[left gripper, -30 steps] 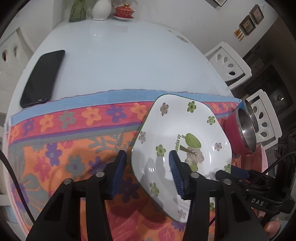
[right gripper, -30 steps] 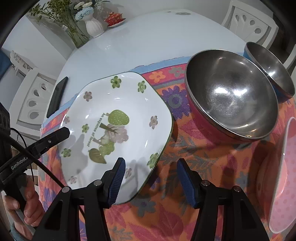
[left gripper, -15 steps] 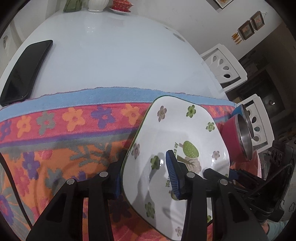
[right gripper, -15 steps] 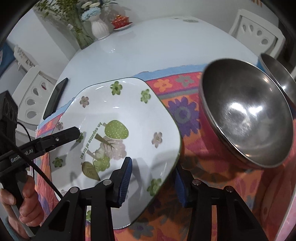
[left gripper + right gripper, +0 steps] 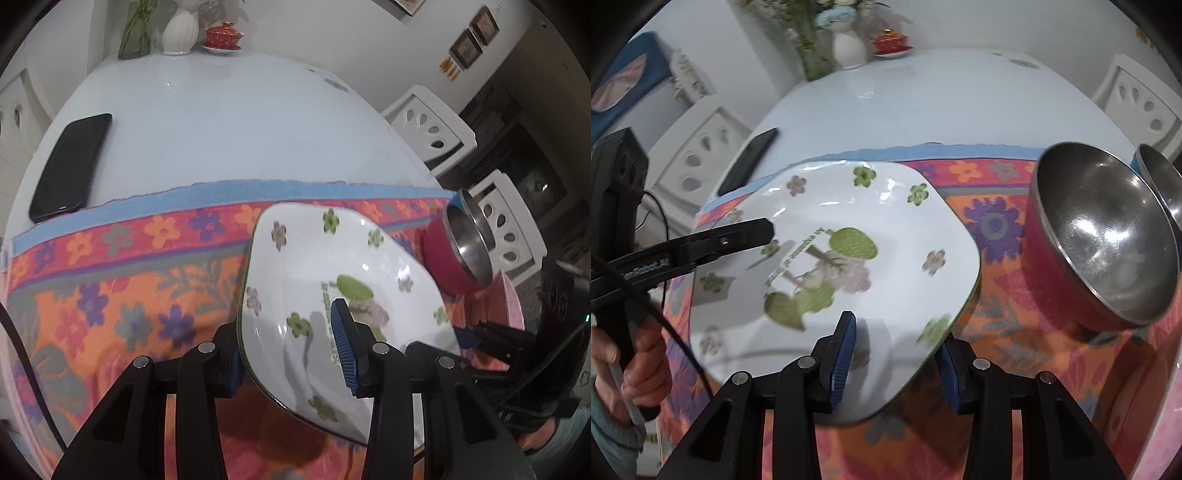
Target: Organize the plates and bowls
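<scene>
A white square plate (image 5: 343,273) with green flowers and a tree print is held tilted above the floral cloth; it also shows in the right wrist view (image 5: 849,236). My left gripper (image 5: 291,350) straddles its left rim, one finger under, one over. My right gripper (image 5: 897,354) straddles its near right corner the same way. Both sets of jaws stand wide, and whether they clamp the rim is unclear. A red steel bowl (image 5: 1104,236) stands to the right, with a blue-sided steel bowl (image 5: 1161,181) behind it. A pink plate (image 5: 1167,421) lies at the far right.
The floral cloth (image 5: 110,280) covers the near part of a white table (image 5: 229,122). A black phone (image 5: 70,166) lies at the left. A vase (image 5: 181,29), a green glass vase (image 5: 135,31) and a red lidded cup (image 5: 223,35) stand at the far edge. White chairs (image 5: 432,125) surround the table.
Both grippers have slid onto the plate's rim, and the plate has risen off the cloth and tilted. The bowls have not moved.
</scene>
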Available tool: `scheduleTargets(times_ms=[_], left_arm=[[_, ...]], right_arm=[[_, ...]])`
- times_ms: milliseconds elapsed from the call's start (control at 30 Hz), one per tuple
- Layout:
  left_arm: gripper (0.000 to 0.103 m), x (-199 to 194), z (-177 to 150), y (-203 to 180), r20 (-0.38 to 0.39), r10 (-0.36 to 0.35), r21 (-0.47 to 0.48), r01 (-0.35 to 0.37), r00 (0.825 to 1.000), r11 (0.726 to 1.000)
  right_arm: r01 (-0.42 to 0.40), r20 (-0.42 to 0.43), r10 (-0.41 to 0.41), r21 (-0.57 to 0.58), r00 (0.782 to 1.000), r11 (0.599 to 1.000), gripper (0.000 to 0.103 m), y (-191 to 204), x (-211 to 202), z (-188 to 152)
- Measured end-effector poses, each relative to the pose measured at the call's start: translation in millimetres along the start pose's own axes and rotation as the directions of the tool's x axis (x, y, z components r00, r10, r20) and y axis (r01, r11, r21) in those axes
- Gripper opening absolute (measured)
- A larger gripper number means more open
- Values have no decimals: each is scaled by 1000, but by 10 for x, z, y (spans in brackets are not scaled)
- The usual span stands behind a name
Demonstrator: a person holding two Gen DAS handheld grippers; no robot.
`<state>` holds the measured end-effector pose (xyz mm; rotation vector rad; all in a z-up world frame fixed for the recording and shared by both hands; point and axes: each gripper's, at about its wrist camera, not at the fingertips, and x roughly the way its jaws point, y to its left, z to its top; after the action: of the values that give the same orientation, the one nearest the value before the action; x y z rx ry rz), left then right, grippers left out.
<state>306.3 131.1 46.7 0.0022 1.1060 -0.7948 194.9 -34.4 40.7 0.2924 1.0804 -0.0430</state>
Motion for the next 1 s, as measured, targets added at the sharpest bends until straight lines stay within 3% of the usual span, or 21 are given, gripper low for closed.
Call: scheduleTargets(times_ms=[333, 533, 667, 800, 1000], left_arm=[[34, 92, -134, 261, -41, 0, -74, -3, 999, 997], [35, 183, -103, 279, -45, -2, -57, -1, 999, 998], [36, 170, -136, 124, -16, 83, 27, -82, 996, 996], [36, -22, -251, 93, 18, 60, 29, -61, 998, 998], [36, -487, -450, -51, 70, 78, 39, -81, 994, 996]], right_arm=[[-24, -77, 21, -48, 997, 999, 40, 83, 155, -106], [-54, -49, 57, 53, 997, 997, 43, -68, 286, 157], [-2, 2, 2, -49, 1000, 999, 43, 40, 255, 185], [-3, 41, 9, -143, 999, 990, 43, 114, 81, 95], [-48, 50, 58, -184, 997, 982, 43, 261, -186, -12]])
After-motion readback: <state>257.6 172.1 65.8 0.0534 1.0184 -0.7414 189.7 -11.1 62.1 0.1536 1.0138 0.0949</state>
